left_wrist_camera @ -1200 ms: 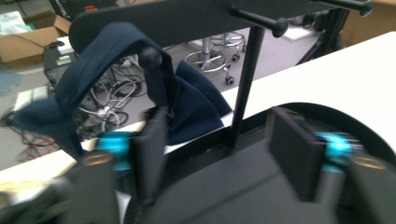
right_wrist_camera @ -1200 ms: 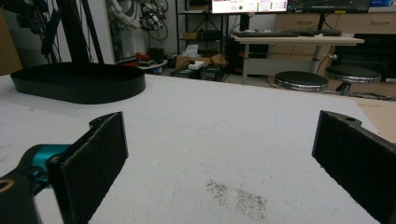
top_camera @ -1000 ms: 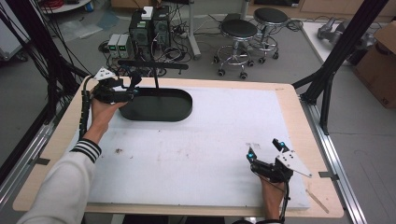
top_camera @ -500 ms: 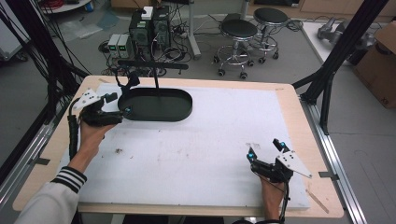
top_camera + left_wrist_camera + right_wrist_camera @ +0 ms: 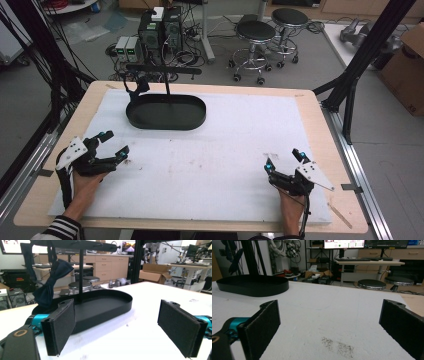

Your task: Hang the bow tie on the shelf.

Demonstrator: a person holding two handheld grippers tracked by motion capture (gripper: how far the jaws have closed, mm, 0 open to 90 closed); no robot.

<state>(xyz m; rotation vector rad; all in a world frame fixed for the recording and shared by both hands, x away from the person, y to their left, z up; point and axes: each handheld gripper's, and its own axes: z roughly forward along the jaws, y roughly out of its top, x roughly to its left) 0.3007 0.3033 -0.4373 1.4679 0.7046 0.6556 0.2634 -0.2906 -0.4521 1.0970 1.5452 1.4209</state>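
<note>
Bow tie (image 5: 50,281), dark blue, hangs from the crossbar of the black stand (image 5: 162,67), at the bar's left end. It dangles over the left end of the oval black tray (image 5: 166,112) that forms the stand's base. Tray sits toward the far left part of the white table mat (image 5: 215,160).

Left gripper (image 5: 111,146): near the mat's left edge, well short of the tray, pointed toward it. Jaws spread wide, nothing between them; the left gripper view looks between the two pads at the tray and bow tie beyond.

Right gripper (image 5: 284,159): near the front right corner of the mat, well apart from the stand. Jaws also released and empty; bare mat with a dark smudge ahead of them.

Judgement: the hanging looks done. Bow tie is on the bar, both hands are free of it and resting low on the mat. Nothing else lies on the mat to hang.
</note>
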